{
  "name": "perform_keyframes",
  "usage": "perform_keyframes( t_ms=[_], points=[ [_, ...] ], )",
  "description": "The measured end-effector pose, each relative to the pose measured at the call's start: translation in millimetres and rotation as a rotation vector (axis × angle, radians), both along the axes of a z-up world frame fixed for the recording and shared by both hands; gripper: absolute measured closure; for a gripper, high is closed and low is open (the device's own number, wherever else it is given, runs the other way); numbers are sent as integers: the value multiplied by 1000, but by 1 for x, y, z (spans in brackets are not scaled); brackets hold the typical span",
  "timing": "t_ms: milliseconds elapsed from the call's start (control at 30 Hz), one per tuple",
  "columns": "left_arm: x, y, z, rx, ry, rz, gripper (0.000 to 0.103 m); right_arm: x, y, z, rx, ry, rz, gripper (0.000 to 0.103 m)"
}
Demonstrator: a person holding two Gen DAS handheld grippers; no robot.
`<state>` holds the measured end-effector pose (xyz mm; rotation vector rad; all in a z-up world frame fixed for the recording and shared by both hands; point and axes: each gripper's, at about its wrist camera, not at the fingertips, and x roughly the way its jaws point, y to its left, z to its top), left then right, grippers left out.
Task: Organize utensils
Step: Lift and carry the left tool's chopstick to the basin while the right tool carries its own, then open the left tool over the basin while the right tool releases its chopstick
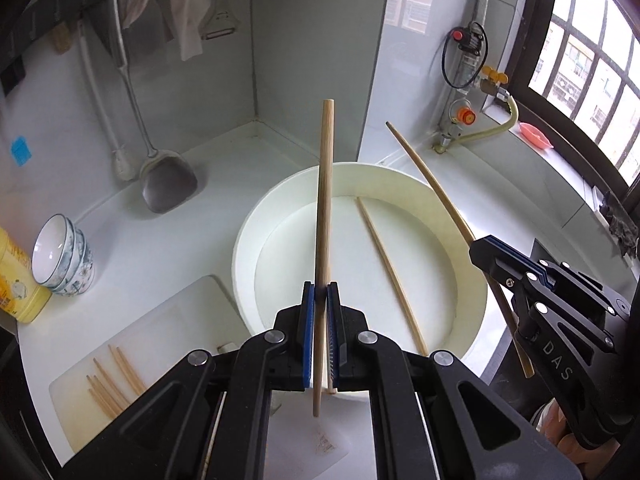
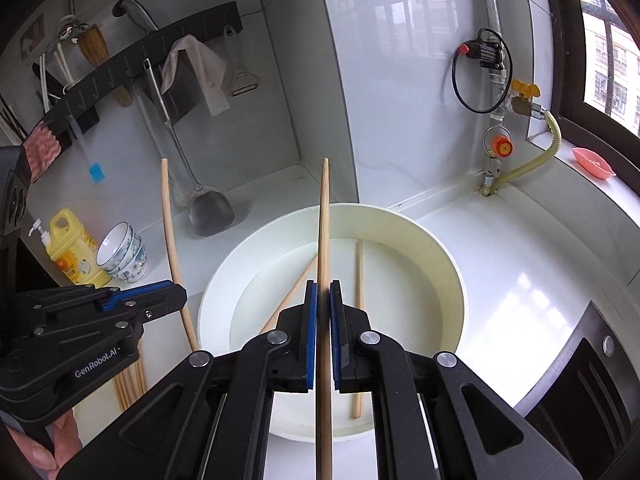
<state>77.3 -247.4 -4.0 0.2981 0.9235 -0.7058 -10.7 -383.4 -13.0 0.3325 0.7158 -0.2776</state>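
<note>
Chopstick (image 1: pixel 325 216) clamped upright in left hand-held gripper (image 1: pixel 321 300) over basin (image 1: pixel 472 248); right hand-held gripper (image 2: pixel 323 300) pinches 2nd chopstick (image 2: pixel 324 240)

Bright daylight from the window (image 1: pixel 592 60) on the right; panes blown out w/ overexposure. Glare patches on the glossy white desk (image 2: pixel 524 280) and wall tiles. Shadows soft, faint. Strong fisheye bending at edges, dark vignette in corners. Centre sharp; left edge of the left wrist view slightly blurred.
</note>
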Motion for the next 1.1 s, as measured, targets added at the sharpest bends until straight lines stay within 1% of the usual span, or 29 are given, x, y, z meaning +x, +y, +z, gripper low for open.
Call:
perform_keyframes(
  t_ms=[100, 167, 233, 367, 633, 800, 833, 867, 900, 933, 1000, 1067, 1100],
  points=[
    [8, -15, -8, 7, 21, -31, 96, 4, -7, -10, 40, 24, -25, 97],
    [11, -24, -12, 5, 21, -53, 96, 10, -10, -17, 25, 48, -24, 97],
    [16, -34, -18, 16, 25, -69, 96, 15, -16, -22, 35, 62, -36, 97],
    [28, -51, -31, 30, 56, -71, 96, 24, -22, -32, 43, 88, -32, 97],
    [45, -77, -52, 86, 55, -75, 96, 38, -31, -55, 84, 135, -28, 97],
    [47, -77, -61, 118, 58, -60, 96, 39, -32, -59, 84, 151, -29, 97],
    [48, -77, -62, 123, 53, -53, 94, 38, -33, -59, 81, 153, -36, 96],
    [48, -75, -61, 128, 48, -45, 92, 38, -34, -58, 75, 156, -45, 89],
    [48, -73, -60, 133, 44, -38, 80, 36, -34, -57, 67, 152, -51, 84],
    [48, -71, -59, 136, 39, -28, 58, 34, -35, -55, 58, 147, -54, 81],
    [49, -63, -53, 127, 18, 3, 31, 31, -35, -52, 47, 144, -59, 81],
    [50, -56, -48, 115, 14, 23, 31, 26, -36, -50, 49, 141, -66, 80],
    [51, -53, -46, 117, 18, 33, 28, 24, -36, -48, 51, 139, -70, 78]
  ],
)
